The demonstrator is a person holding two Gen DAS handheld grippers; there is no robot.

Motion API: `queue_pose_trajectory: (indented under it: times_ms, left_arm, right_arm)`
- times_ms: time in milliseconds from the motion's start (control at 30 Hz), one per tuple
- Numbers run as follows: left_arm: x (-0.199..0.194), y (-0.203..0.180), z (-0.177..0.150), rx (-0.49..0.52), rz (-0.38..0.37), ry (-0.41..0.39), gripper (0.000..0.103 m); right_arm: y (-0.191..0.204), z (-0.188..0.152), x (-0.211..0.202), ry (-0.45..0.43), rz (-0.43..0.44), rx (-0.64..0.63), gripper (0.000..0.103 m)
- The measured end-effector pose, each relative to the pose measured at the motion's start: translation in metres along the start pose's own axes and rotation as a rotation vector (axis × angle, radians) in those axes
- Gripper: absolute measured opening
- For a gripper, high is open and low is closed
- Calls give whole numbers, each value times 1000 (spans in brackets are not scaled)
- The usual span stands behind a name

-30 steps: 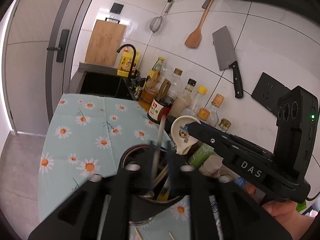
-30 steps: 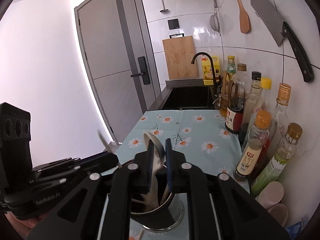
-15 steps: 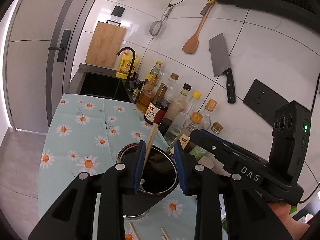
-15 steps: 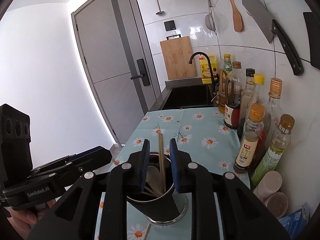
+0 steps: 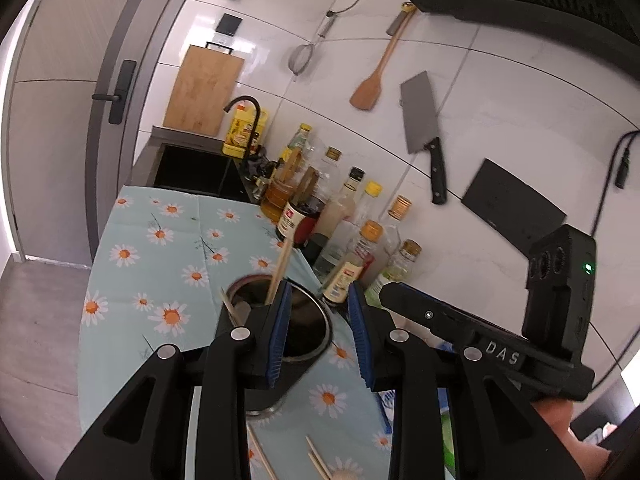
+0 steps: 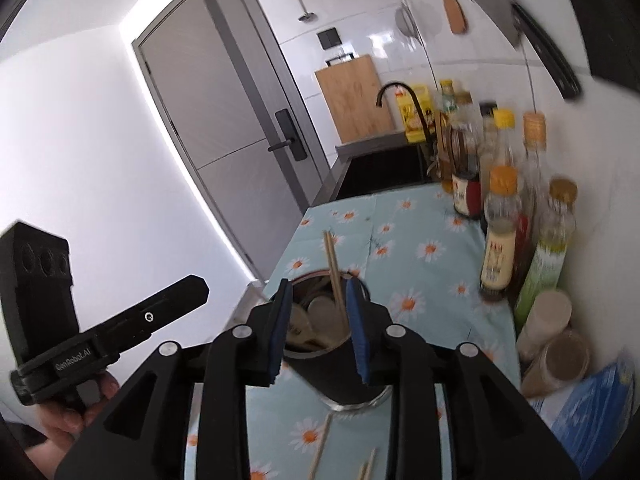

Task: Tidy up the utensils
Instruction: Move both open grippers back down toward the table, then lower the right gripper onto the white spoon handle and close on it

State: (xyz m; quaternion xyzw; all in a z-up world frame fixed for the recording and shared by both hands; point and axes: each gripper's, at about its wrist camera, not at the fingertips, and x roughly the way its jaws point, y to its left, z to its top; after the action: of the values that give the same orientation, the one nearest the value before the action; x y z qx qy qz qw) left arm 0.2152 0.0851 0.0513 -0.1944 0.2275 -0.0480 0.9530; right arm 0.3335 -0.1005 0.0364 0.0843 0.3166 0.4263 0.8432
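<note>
From the left wrist view, your left gripper hangs with its jaws apart and nothing between the pads; the gap matches what it was a second ago. The utensil holder, a dark metal cup, stands on the daisy tablecloth near its wall-side edge, just beside the row of bottles. A chopstick leans out of the cup just beyond your left pad. A second ago this gripper sat low over the cup's mouth; now it looks from higher up and further back. Loose chopsticks lie on the cloth at the near edge.

From the right wrist view, your right gripper has just been opening: a second ago it was nearly closed around a spoon over the cup, and now the jaws stand apart with nothing pressed between them. The spoon rests inside the holder with a pair of chopsticks standing up in it, seen through the gap between the pads.

That drop looks finished, I judge. The loose chopsticks on the near edge of the cloth are likely your next pick.
</note>
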Motion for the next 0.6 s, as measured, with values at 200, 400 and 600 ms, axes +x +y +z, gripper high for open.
queue_pose_trajectory:
  times_ms: [200, 400, 600]
  left_arm:
    - [-3, -10, -21, 36, -32, 102, 28]
    - [-1, -10, -50, 48, -40, 193, 28]
    - [9, 4, -85, 49, -13, 293, 28]
  right_arm:
    - [-14, -33, -16, 98, 52, 140, 31]
    - [-32, -77, -28, 205, 119, 314, 31]
    - [-36, -126, -32, 285, 89, 405, 31]
